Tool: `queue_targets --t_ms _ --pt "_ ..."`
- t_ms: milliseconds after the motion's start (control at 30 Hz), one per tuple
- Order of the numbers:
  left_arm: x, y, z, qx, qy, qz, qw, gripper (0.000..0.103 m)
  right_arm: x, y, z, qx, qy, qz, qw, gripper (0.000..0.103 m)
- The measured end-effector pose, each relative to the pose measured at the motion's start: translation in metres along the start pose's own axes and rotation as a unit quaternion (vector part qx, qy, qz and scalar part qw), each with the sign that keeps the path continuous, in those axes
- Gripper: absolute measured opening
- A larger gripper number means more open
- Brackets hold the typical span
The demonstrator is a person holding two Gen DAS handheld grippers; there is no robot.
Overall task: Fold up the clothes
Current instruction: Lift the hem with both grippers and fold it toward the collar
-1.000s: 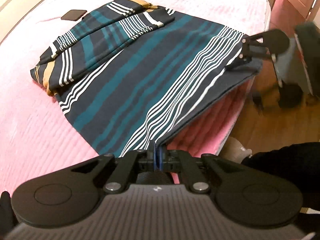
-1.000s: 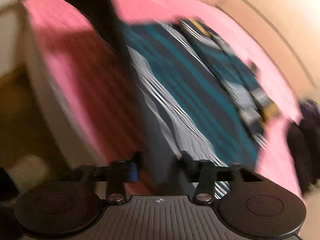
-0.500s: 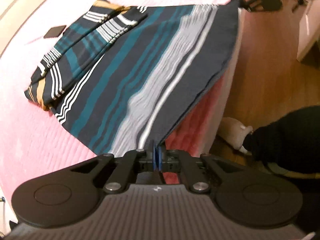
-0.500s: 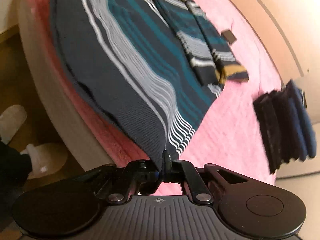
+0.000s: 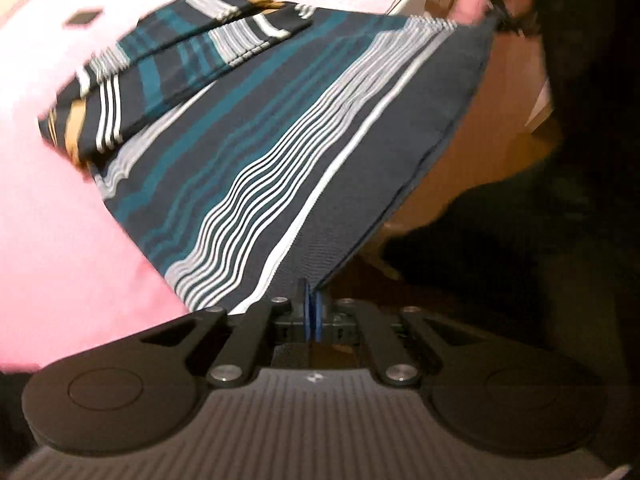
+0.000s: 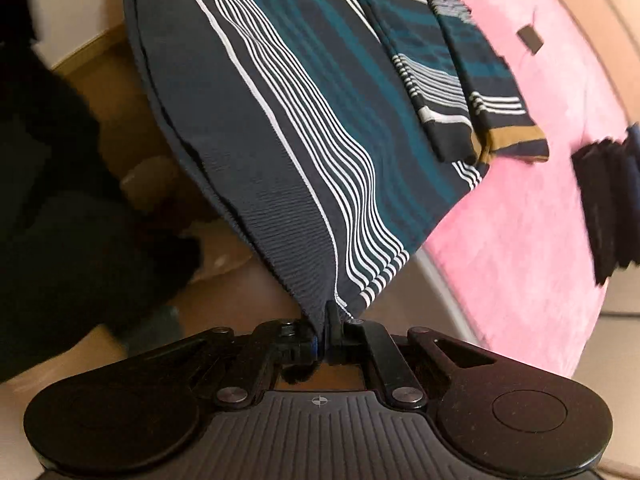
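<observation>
Striped shirt [image 5: 280, 152] held over a pink bed [image 5: 52, 208].
Left gripper [image 5: 311, 312] and right gripper [image 6: 324, 330] are each clamped on a hem corner (wooden floor [image 5: 480, 128] below).

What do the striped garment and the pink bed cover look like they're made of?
Striped garment: looks like a soft knit, matte; fine ribbing shows along the hem near the right gripper, and it drapes limply from the left gripper. Pink bed cover: seems a fuzzy, plush textile, matte, with a faintly quilted surface. Exact fibres cannot be told.
</observation>
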State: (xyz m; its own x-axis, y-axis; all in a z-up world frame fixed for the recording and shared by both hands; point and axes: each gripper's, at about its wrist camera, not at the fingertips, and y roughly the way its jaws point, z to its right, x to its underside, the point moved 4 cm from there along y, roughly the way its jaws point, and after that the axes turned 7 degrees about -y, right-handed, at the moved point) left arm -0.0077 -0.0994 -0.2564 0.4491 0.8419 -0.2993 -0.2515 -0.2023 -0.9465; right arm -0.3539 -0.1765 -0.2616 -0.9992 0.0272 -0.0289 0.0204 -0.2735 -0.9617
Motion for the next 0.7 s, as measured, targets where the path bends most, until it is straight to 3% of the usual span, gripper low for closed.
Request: queue_targets --t_ms 100,267,433,567,700 --pt "-0.017 -0.017 -0.016 0.001 -0.001 0.014 0.9999 0.001 -0.012 -0.023 0.022 0.022 0.015 0.005 1.000 0.001" --pt "-0.105 -0.052 -0.077 -0.046 0.020 0.076 0.9958 0.001 -0.049 -0.047 0.107 0.095 0.029 0.045 0.994 0.001" --pt "-0.195 -0.060 -0.140 -0.107 0.035 0.122 0.9862 0.001 -0.087 -0.029 0.211 0.134 0.028 0.077 0.988 0.001" --pt "-0.261 -0.029 -0.193 -0.137 0.029 0.109 0.9841 0.002 -0.113 0.014 0.290 0.122 0.030 0.087 0.988 0.001" --pt "-0.303 0.017 -0.235 -0.146 0.017 0.072 0.9865 0.002 -0.134 0.072 0.354 0.088 0.013 0.080 0.993 0.001"
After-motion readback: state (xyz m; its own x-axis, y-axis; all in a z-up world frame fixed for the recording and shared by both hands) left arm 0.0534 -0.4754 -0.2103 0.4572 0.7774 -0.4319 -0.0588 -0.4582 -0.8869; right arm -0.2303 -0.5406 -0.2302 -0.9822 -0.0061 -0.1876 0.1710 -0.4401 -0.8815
